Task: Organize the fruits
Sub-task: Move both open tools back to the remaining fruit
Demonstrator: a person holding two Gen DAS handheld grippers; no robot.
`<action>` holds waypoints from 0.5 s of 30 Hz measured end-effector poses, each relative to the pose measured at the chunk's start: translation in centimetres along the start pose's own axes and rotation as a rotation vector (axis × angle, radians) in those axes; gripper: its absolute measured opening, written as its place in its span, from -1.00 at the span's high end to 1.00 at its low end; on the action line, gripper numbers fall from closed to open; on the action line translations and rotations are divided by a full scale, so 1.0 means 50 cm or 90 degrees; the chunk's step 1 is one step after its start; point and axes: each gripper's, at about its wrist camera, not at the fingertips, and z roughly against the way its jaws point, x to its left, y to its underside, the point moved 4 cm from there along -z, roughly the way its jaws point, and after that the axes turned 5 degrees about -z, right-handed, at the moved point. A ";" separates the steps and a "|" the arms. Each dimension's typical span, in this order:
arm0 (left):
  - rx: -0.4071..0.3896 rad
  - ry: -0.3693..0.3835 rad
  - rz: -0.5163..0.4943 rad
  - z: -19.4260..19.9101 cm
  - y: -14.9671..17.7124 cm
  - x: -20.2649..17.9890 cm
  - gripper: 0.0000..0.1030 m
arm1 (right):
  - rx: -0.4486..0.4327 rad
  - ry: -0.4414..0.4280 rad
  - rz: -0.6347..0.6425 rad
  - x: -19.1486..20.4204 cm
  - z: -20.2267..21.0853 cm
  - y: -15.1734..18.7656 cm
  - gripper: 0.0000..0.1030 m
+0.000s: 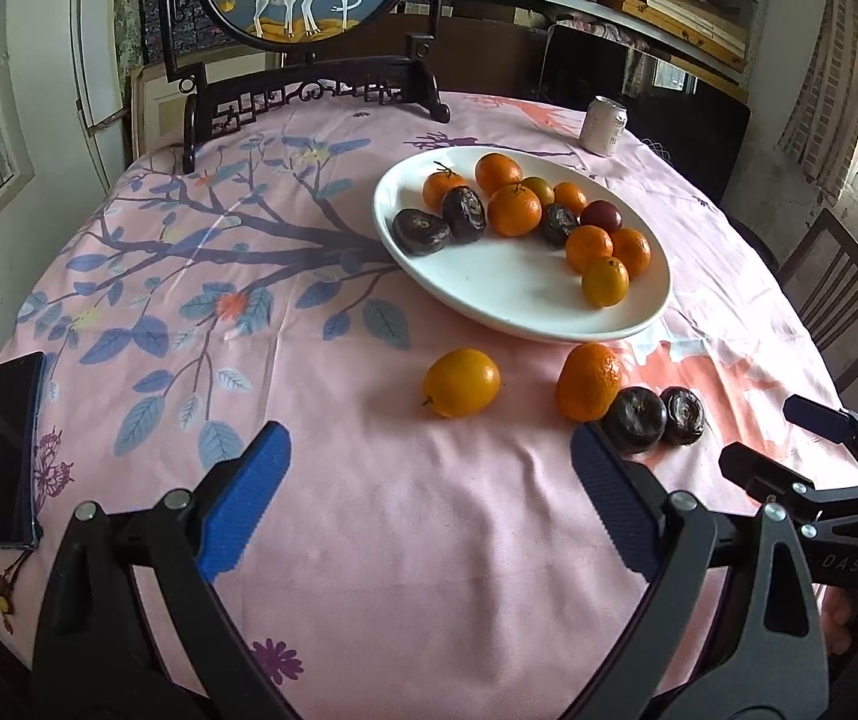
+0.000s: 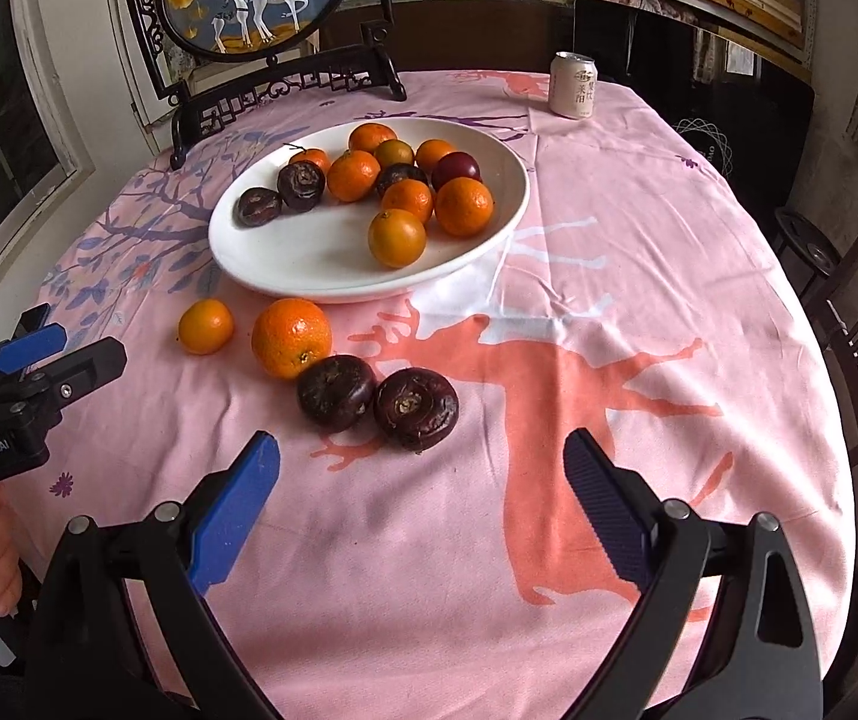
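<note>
Loose fruit, 4 pieces beside plate
Both grippers spread apart, empty; mandarin looks soft-skinned: judged best gripped lightly across middle.

The left claw, seen at the edge of the right wrist view, carries "GenRobot.AI" in white on its black body. The right claw body reads "DAS" in the left wrist view. The can bears printed Chinese characters, too small to read surely.

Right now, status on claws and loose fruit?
Both claws, left and right, open, empty. Four fruits on cloth beside plate. Nothing blocking.
</note>
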 end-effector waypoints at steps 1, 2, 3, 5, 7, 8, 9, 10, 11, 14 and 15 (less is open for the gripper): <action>0.000 0.000 0.001 0.000 0.000 0.000 -0.87 | 0.008 0.005 0.002 -0.002 -0.009 0.003 -0.86; 0.001 0.000 0.001 0.000 0.002 0.001 -0.87 | 0.017 0.012 0.002 -0.004 -0.018 0.006 -0.86; 0.002 0.000 0.001 -0.001 0.003 0.001 -0.87 | 0.026 0.018 0.003 -0.007 -0.029 0.010 -0.86; 0.005 0.000 0.001 -0.003 0.005 0.003 -0.87 | 0.044 0.025 0.004 -0.011 -0.051 0.018 -0.86; 0.008 0.000 0.001 -0.006 0.006 0.002 -0.87 | 0.055 0.026 0.010 -0.011 -0.067 0.022 -0.86; 0.011 0.000 0.002 -0.008 0.007 0.003 -0.87 | 0.058 0.025 0.014 -0.010 -0.075 0.024 -0.86; 0.013 0.001 0.003 -0.010 0.009 0.004 -0.87 | 0.061 0.026 0.018 -0.009 -0.084 0.024 -0.86; 0.014 0.001 0.004 -0.011 0.010 0.006 -0.87 | 0.062 0.028 0.024 -0.008 -0.092 0.025 -0.85; 0.015 0.000 0.006 -0.012 0.011 0.007 -0.87 | 0.062 0.026 0.030 -0.006 -0.101 0.025 -0.72; 0.018 -0.003 0.009 -0.016 0.012 0.013 -0.87 | 0.041 0.022 0.055 0.007 -0.112 0.017 -0.42; 0.019 -0.004 0.010 -0.016 0.013 0.014 -0.87 | 0.040 0.018 0.060 0.010 -0.114 0.014 -0.37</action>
